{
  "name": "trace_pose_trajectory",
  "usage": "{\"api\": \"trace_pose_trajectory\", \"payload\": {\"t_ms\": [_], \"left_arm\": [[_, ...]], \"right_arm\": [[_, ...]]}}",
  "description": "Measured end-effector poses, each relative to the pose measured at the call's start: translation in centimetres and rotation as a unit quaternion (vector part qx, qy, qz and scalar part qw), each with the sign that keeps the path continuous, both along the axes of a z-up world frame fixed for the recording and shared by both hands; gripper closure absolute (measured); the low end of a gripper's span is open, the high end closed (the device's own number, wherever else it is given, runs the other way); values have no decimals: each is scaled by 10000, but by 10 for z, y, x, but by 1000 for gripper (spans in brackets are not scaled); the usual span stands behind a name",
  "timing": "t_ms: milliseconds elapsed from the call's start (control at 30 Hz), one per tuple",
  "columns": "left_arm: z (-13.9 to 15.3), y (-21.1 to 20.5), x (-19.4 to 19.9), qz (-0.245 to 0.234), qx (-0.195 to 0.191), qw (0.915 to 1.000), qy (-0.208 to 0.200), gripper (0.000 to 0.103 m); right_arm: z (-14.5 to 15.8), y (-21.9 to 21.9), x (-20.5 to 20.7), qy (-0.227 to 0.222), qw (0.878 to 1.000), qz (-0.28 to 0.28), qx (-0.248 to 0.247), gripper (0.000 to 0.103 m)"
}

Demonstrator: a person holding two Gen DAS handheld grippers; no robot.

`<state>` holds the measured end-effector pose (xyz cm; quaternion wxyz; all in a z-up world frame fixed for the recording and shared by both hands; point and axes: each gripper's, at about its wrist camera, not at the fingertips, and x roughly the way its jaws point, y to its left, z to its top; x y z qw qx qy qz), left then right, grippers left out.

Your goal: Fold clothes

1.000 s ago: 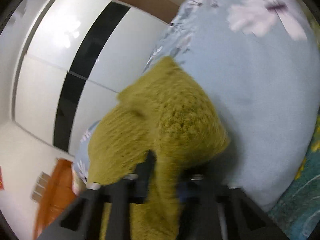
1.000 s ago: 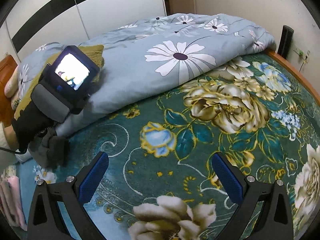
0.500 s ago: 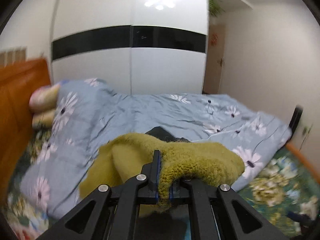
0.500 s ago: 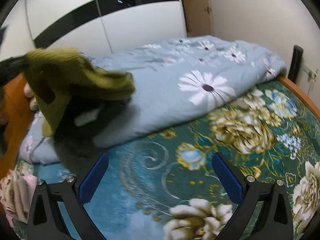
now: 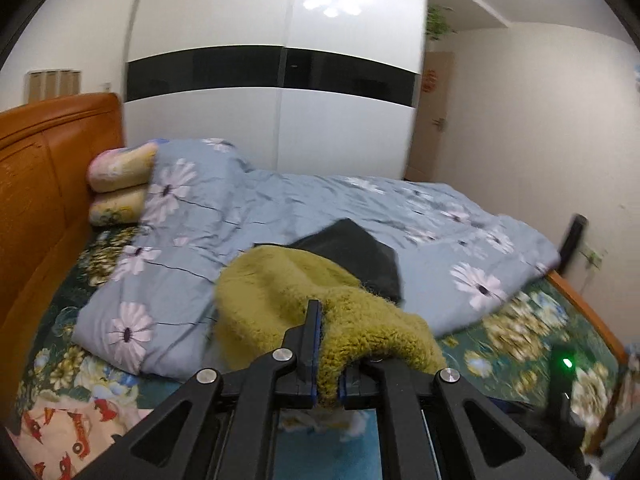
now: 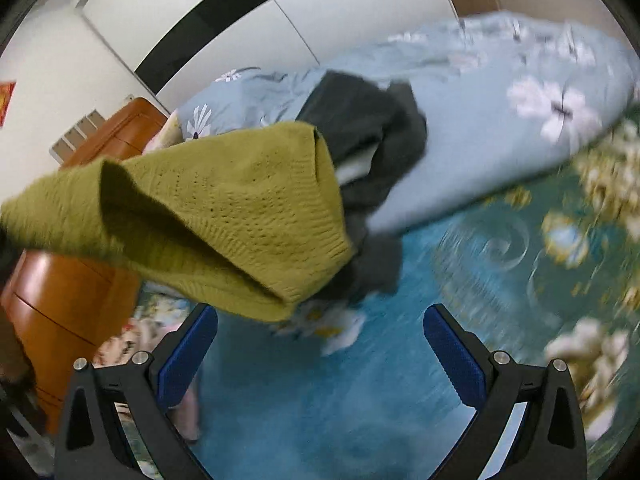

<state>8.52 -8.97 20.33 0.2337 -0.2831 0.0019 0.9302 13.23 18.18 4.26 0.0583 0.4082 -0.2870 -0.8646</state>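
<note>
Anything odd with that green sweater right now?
Yes: a dark garment hangs tangled with the sweater that the left tool is shut on, so two pieces are lifted together. The right tool is open, empty.

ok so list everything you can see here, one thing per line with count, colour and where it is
knitted olive-green sweater: one, olive green, pinched in the left gripper, hanging above the bed
dark grey garment: one, dark grey, behind the sweater, over the quilt
flowered quilt: one, pale blue with white daisies, bunched across the bed
floral bed sheet: one, teal with cream flowers, under the quilt
pillows: two, yellow-pink, stacked at the headboard
wooden headboard: one, orange-brown, left end of bed
wardrobe: one, white with black band, behind the bed
left gripper: one, black, shut on the sweater
right gripper: one, black with blue pads, open, empty
</note>
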Motion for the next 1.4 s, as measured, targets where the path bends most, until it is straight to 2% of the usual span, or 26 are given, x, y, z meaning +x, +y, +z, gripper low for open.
{"api": "trace_pose_trajectory", "payload": {"t_ms": [100,167,367,533,633,700,800,833,900,967,1000,1033,1100,1167,1200,1233,1300,1367,1400], "left_arm": [[-2,25,11,-550,39,9984,-122,97],[-6,51,14,-940,-10,9953,-249,97],[-12,168,9,-1830,43,9793,-860,97],[-21,280,26,-2650,122,9552,-1315,97],[-51,339,37,-3006,11,9333,-1965,97],[-84,373,47,-3095,-379,9246,-2190,97],[-132,397,57,-3080,-921,9100,-2620,96],[-147,400,60,-3140,-999,9025,-2772,93],[-169,397,68,-3237,-1070,8900,-3026,92],[-181,389,74,-3279,-1143,8852,-3096,75],[-184,383,76,-3279,-1163,8838,-3127,57],[-185,378,76,-3287,-1125,8821,-3181,49],[-188,364,72,-3349,-952,8763,-3331,43],[-185,348,64,-3383,-891,8737,-3380,42],[-180,339,58,-3406,-864,8754,-3320,42],[-176,329,49,-3361,-876,8823,-3178,42],[-171,310,24,-3084,-974,9017,-2870,41],[-172,290,-16,-2555,-1109,9220,-2690,41],[-175,284,-38,-2305,-1172,9274,-2702,41]], "right_arm": [[-7,6,20,108,9970,-125,-755,0],[-9,22,34,195,9935,-435,-1033,0],[-2,103,81,171,9826,-1694,-739,0],[19,179,133,408,9623,-2661,-382,0],[18,220,167,359,9471,-3181,-221,0],[10,239,188,244,9395,-3408,-246,0],[-7,256,209,7,9333,-3577,-306,0],[-13,257,214,-78,9328,-3592,-300,0],[-26,258,222,-195,9325,-3593,-315,0],[-39,259,228,-286,9326,-3578,-385,0],[-43,256,229,-336,9333,-3551,-401,0],[-47,254,229,-386,9343,-3521,-413,0],[-54,250,226,-437,9377,-3415,-466,0],[-60,245,224,-453,9412,-3303,-538,0],[-64,244,222,-491,9424,-3258,-574,0],[-67,243,221,-536,9434,-3216,-609,0],[-74,242,219,-607,9444,-3163,-667,0],[-81,243,219,-652,9441,-3153,-705,0],[-85,243,218,-677,9440,-3140,-754,0]]}}
